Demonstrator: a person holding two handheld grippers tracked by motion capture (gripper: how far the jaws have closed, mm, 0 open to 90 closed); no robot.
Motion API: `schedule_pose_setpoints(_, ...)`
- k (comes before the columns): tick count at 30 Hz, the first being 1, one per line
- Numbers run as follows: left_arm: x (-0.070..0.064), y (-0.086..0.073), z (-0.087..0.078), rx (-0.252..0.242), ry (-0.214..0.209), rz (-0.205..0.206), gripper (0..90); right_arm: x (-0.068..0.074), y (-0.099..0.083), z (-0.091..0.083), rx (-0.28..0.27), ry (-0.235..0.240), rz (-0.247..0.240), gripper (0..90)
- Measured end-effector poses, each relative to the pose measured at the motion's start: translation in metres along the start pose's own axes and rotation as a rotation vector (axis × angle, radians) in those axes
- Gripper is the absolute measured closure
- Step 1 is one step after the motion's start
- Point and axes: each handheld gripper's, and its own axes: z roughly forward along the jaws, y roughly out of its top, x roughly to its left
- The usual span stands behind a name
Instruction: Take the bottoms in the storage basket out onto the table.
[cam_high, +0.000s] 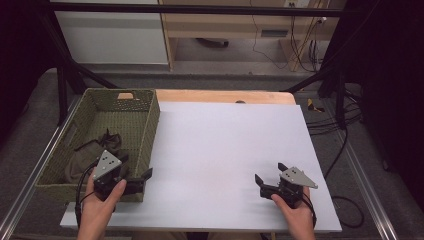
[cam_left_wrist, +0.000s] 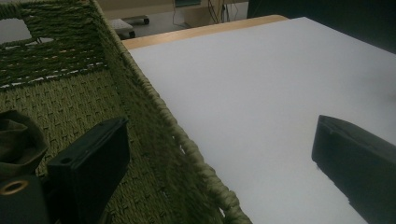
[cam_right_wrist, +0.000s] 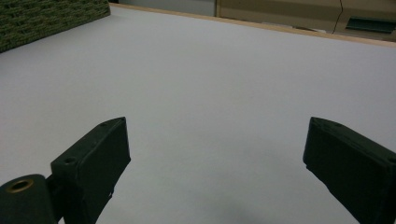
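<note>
A green woven basket (cam_high: 150, 116) stands at the table's left with a dark olive cloth (cam_high: 93, 150) crumpled inside it. My left gripper (cam_high: 136, 168) hovers at the basket's near right corner and is open. In the left gripper view, the left gripper (cam_left_wrist: 219, 140) straddles the basket's wall (cam_left_wrist: 154, 102), one jaw over the inside, the other over the white board (cam_left_wrist: 261, 93); the cloth (cam_left_wrist: 18, 135) shows at the left edge. My right gripper (cam_high: 270, 172) is open above the board's near right part, nothing between its jaws (cam_right_wrist: 217, 144).
The white board (cam_high: 225, 145) covers most of the wooden table (cam_high: 220, 96). Black frame posts (cam_high: 62, 95) rise beside the basket's far left. Cables (cam_high: 345, 130) lie on the floor to the right. The basket's corner (cam_right_wrist: 46, 18) shows at the far left of the right gripper view.
</note>
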Motion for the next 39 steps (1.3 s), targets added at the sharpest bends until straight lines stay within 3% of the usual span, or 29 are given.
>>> schedule_pose_setpoints(19,0.004,0.007,-0.009,-0.034,0.006,-0.005,4.6,0.000,0.001,-0.003,-0.024,-0.010,-0.001,7.3)
schedule_pose_setpoints(25,0.006,0.013,-0.017,-0.067,0.022,-0.001,4.9,-0.002,-0.001,-0.004,-0.024,-0.024,0.001,7.3)
schedule_pose_setpoints(39,0.017,0.015,-0.031,-0.071,0.057,-0.006,4.9,0.002,0.003,-0.006,-0.036,-0.023,-0.016,7.2)
